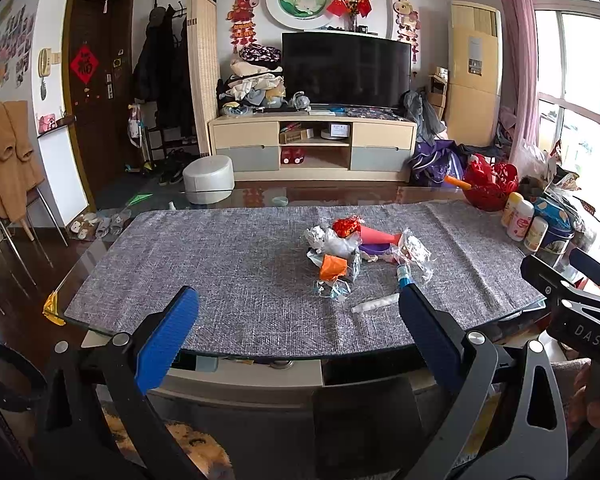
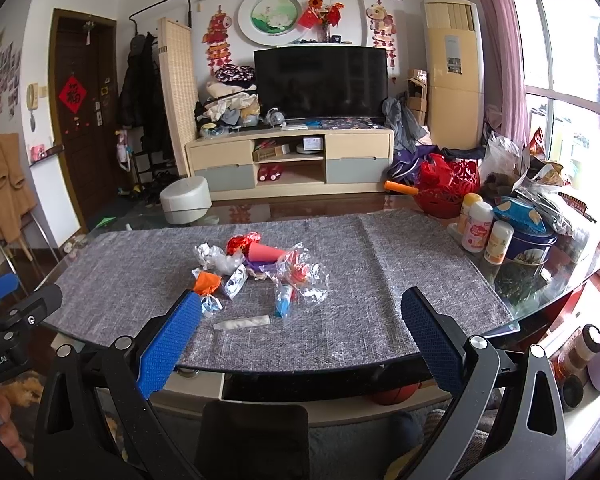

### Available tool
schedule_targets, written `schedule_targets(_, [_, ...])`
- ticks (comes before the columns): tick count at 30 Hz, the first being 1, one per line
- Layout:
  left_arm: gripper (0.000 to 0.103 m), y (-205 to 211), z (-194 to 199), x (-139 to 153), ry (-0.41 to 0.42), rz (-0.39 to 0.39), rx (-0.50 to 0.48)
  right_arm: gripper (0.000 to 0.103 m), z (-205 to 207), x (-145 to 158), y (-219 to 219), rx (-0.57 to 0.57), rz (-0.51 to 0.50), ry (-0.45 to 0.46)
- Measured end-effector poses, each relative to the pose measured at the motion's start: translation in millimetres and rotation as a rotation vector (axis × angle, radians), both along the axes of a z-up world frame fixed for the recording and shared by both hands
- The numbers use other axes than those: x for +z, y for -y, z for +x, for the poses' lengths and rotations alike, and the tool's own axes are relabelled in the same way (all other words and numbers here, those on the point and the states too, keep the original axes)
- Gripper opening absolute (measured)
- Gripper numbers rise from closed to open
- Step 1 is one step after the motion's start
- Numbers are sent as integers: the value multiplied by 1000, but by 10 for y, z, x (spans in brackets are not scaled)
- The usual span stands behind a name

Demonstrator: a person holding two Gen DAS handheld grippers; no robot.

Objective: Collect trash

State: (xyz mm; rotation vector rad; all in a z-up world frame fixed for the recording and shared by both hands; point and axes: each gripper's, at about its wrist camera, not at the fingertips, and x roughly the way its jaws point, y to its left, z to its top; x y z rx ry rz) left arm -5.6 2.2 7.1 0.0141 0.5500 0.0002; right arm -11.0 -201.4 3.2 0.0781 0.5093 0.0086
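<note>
Left wrist view: the left gripper (image 1: 298, 322) hangs over the near edge of the worktop (image 1: 220, 264), its blue-padded jaws spread wide with nothing between them. The trash pile (image 1: 352, 252), crumpled foil, clear wrappers, an orange scrap (image 1: 333, 267) and a pink paper cone (image 1: 380, 236), lies on the grey cloth at about 1 o'clock. A white tube (image 1: 376, 304) lies apart, just beside the right finger. The right gripper (image 2: 300, 320) is likewise wide open and empty, the pile (image 2: 260, 268) at 11 o'clock.
</note>
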Motion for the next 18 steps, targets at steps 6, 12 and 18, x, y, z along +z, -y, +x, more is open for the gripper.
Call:
schedule_targets(6, [95,3,0,-3,0,1,-1,100,0,-4,5,0,0,0])
schedule_targets(12, [95,5,0,-11,2,1,0,100,0,-4,7,0,1,1])
schedule_targets(18, [95,-6,-6,7,3,1,4,100,2,-10,14,-4,3,2])
